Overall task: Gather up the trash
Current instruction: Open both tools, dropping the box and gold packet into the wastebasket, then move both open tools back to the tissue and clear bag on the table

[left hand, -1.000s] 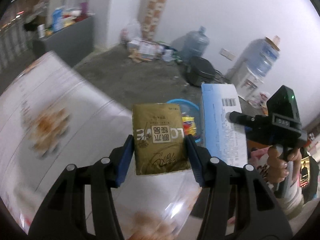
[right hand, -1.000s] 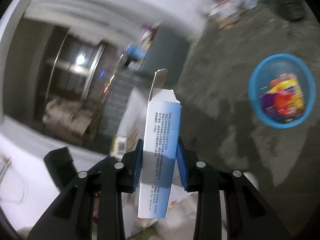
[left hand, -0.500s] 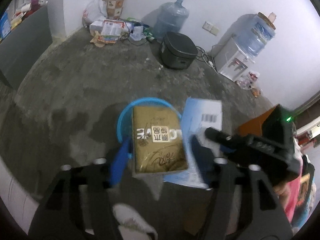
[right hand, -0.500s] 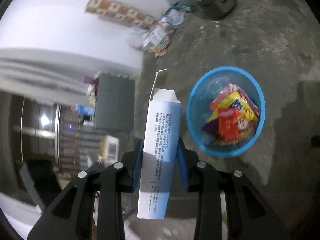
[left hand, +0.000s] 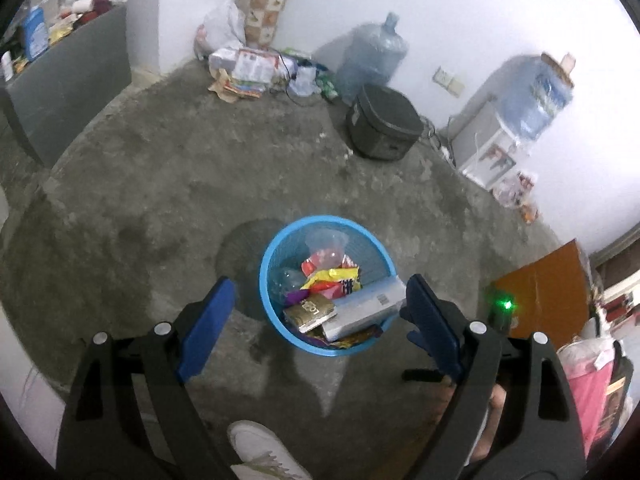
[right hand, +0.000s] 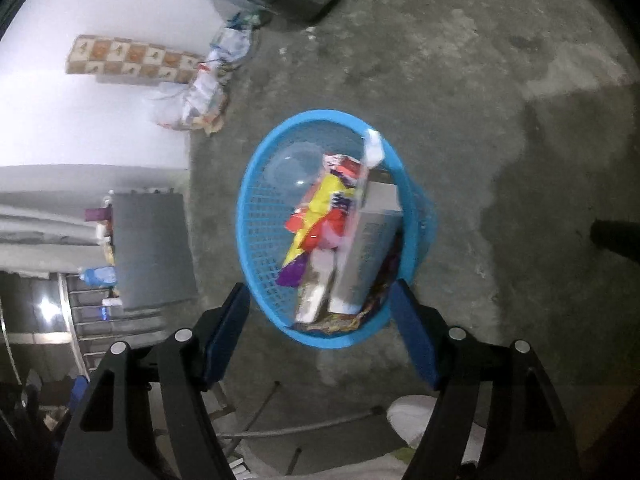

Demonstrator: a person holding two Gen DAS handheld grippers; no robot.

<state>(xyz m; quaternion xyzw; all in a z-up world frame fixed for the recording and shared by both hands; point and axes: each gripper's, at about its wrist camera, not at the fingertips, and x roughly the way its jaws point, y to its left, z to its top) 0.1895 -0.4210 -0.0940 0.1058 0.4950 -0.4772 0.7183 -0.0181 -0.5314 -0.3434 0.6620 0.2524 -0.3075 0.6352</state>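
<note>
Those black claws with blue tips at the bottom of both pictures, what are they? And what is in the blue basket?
They are two grabber tools that a person holds, one in each hand. A camera on each looks along its fingers, so one picture comes from the left gripper, the other from the right gripper. Both are open and hold nothing. Below them, on the grey concrete floor, stands a round blue plastic basket with trash in it: a gold packet, a long white and blue carton and bright snack wrappers.
</note>
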